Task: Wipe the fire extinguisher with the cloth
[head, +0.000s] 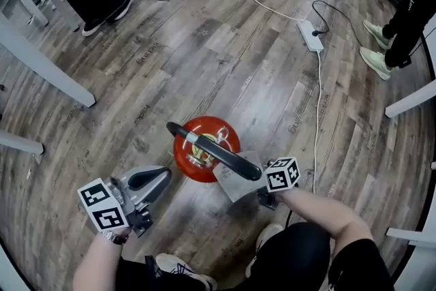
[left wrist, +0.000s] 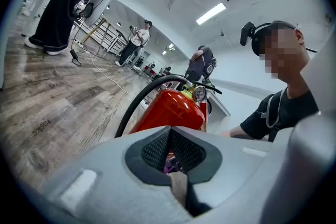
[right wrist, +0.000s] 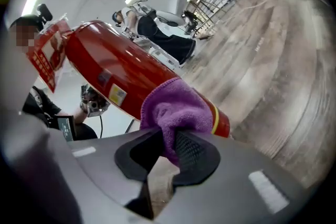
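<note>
The red fire extinguisher [head: 197,150] stands upright on the wood floor, its black hose [head: 221,152] lying across the top. My right gripper [head: 221,175] is at its right side, shut on a purple cloth [right wrist: 176,110]. In the right gripper view the cloth lies against the red body [right wrist: 115,73], close to the yellow band [right wrist: 215,119]. The head view hides the cloth. My left gripper [head: 165,175] hangs just left of the extinguisher, jaws shut and holding nothing. Over its jaws, the left gripper view shows the cylinder [left wrist: 173,110] and pressure gauge [left wrist: 198,93].
A white power strip [head: 310,35] and its cable [head: 317,112] lie on the floor to the right. Bystanders' feet are at the top left [head: 102,10] and top right [head: 377,44]. White table legs [head: 48,68] [head: 409,102] flank the floor. My own shoe [head: 180,269] is below.
</note>
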{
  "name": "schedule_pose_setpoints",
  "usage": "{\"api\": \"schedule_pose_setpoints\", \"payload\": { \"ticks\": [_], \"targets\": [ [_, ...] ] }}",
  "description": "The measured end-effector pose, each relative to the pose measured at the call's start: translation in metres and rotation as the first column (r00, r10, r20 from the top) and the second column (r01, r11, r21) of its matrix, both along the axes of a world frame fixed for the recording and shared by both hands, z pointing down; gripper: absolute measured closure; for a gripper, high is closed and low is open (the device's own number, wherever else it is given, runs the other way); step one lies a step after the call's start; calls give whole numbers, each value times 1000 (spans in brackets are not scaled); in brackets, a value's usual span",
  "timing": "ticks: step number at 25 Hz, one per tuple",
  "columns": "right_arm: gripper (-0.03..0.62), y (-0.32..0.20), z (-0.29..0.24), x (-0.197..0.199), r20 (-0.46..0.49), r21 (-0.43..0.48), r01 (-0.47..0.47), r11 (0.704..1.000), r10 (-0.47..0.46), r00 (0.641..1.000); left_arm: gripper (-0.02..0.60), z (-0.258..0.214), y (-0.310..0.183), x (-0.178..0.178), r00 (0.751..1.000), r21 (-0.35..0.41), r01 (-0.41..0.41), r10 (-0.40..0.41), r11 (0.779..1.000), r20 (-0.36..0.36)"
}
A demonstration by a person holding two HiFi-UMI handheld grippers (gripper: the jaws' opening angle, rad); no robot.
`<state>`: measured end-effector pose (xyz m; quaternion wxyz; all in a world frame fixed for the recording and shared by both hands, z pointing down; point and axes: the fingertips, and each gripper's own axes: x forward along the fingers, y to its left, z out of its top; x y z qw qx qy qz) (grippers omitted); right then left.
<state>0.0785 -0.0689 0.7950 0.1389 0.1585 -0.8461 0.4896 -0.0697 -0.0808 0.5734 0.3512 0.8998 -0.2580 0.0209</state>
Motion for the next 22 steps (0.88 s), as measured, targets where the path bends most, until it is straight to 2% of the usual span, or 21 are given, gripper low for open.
{"api": "schedule_pose_setpoints", "payload": {
  "ticks": [5,10,13,17,19,22],
  "targets": [
    [533,17,72,-9,-97,-123,-20,992,8,995,581,6,4,-6,1000,-30,25,-25,999,10],
    [534,21,69,-12,-75,-174,-17,985,4,997,581,6,10,-9,999,-33,32,-31,999,23],
    [534,5,29,-1,5,-139,-50,989,51,999,581,2,10,-6,1000,-14,22,-22,1000,19],
    [534,-35,-66,15,170,-38,-126,991,131,977,581,-9,7,-3,1000,21,11,-11,1000,13],
    [534,-56,-121,17,213,44,-121,992,109,971,581,-16,1,-3,1000,41,24,-24,999,-1],
    [534,-76,-191,16,213,188,-56,981,15,977,581,-26,-7,-1,999,64,45,-43,997,-30]
  ]
}}
